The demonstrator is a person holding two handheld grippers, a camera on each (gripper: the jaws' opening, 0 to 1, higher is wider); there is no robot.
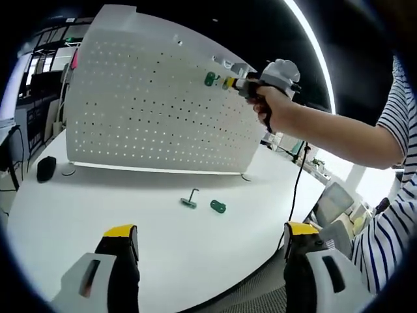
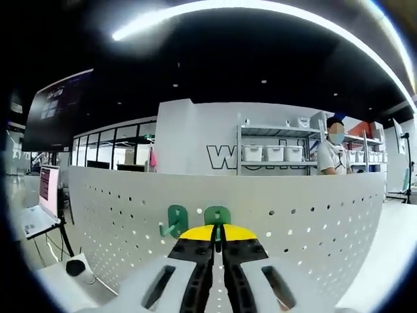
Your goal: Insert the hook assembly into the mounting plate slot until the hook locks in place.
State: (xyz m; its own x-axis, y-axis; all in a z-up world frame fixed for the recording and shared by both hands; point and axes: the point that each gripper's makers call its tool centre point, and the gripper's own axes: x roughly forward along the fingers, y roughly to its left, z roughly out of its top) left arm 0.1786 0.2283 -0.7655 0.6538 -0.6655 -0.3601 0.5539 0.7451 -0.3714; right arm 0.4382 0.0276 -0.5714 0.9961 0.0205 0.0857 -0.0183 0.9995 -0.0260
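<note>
Pegboard: white perforated mounting plate [image 1: 156, 111] stood upright on the white table [image 1: 98, 215], so its holes faced the person and both cameras could keep it in sight.
Right gripper: right gripper [image 2: 218, 242] was pressed up to the pegboard near its top edge; its jaws were nearly together, pinching the green base of a hook assembly [image 2: 217, 216] against the board, apparently to seat it in a slot. In the left gripper view it [image 1: 229, 83] appeared at the board's upper right part, held by a hand [image 1: 273, 104].
Mounted hook: second green hook [image 2: 174, 220] sat on the pegboard just left of the held one, seemingly already fitted.
Left gripper: left gripper [image 1: 212, 244] hung back from the pegboard, low over the table, jaws wide apart and empty, probably kept clear to watch.
Spare parts: loose metal hook [image 1: 190, 199] and green clip [image 1: 217, 207] lay on the table in front of the pegboard, near each other, likely waiting their turn.
Progress: whether the held hook had locked could not be told.
</note>
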